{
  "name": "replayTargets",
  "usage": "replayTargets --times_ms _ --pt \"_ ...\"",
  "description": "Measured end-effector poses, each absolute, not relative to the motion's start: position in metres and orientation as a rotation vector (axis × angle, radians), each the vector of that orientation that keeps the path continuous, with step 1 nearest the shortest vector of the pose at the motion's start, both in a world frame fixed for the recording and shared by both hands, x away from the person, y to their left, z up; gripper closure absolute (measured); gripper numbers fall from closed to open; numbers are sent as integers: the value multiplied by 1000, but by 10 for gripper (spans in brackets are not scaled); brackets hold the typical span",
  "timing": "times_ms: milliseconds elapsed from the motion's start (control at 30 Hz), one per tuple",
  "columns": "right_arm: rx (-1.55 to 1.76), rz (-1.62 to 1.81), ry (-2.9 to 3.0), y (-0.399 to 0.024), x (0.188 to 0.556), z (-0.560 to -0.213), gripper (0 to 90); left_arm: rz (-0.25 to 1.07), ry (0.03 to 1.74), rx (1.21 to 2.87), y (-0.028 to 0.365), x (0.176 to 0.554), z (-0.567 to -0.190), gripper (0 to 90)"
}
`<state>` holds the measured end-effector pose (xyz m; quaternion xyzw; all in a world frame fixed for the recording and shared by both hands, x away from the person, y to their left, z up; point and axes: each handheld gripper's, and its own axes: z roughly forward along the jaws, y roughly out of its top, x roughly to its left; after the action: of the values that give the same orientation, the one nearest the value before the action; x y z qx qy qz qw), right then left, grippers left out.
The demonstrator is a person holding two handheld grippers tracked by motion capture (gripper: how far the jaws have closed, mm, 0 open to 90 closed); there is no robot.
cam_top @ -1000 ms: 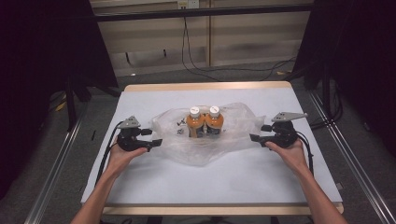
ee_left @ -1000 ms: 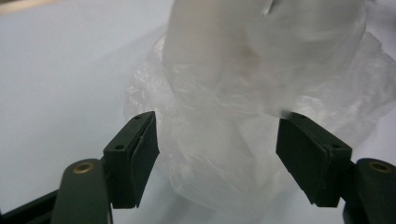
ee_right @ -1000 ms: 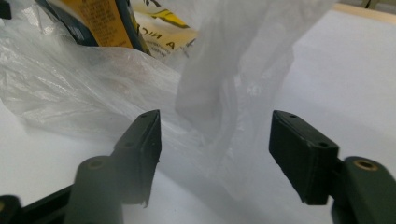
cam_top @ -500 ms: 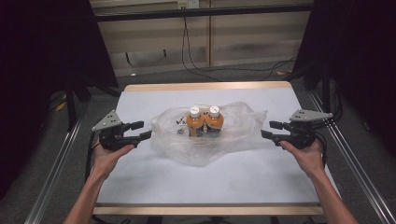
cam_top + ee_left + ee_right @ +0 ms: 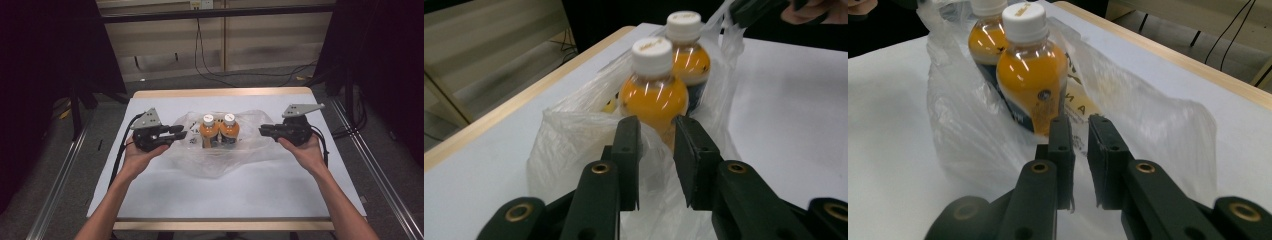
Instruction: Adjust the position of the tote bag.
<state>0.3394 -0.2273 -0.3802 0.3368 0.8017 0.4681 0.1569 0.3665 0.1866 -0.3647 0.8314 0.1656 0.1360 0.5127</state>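
As seen from the high view, a clear plastic bag (image 5: 220,150) lies at the middle of the white-covered counter (image 5: 250,195), with two orange-drink bottles (image 5: 219,131) standing upright side by side inside it, white caps uppermost. The left tongs (image 5: 181,133) are held at the bag's left edge and the right tongs (image 5: 262,131) at its right edge, each carried in one of the person's hands, whose forearms enter from the bottom of that view.

Left gripper view: the left tongs (image 5: 658,150) have just been closing, and a fold of the bag's film (image 5: 574,135) sits in the narrow gap between the two black jaws, which appear to pinch it. Beyond them stand the nearer bottle (image 5: 654,95) and, just behind it, the farther bottle (image 5: 686,50).

Right gripper view: the right tongs (image 5: 1079,131) have likewise just been closing and now stand almost pressed together, with a thin edge of the bag (image 5: 1148,120) caught between them. The two bottles (image 5: 1030,75) rise just past the jaw tips, touching one another. A wooden rim (image 5: 1168,50) borders the counter behind the bag.
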Motion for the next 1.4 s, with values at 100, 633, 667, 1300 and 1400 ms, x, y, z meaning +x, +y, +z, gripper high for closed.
replayTargets --times_ms 100,633,667,1300,1400 --pt "948 1326 2312 -219 349 -377 844 335 382 1972 181 367 -353 711" --pt "996 1108 2491 -196 399 -419 900 280 469 2357 141 422 -419 824" --pt "1000 1092 2502 -195 401 -423 900 262 488 2363 140 426 -426 827" --pt "963 689 2665 -175 413 -464 900 197 454 2530 130 428 -466 879" --pt "971 653 2685 -175 411 -463 900 244 405 2587 131 424 -463 891"
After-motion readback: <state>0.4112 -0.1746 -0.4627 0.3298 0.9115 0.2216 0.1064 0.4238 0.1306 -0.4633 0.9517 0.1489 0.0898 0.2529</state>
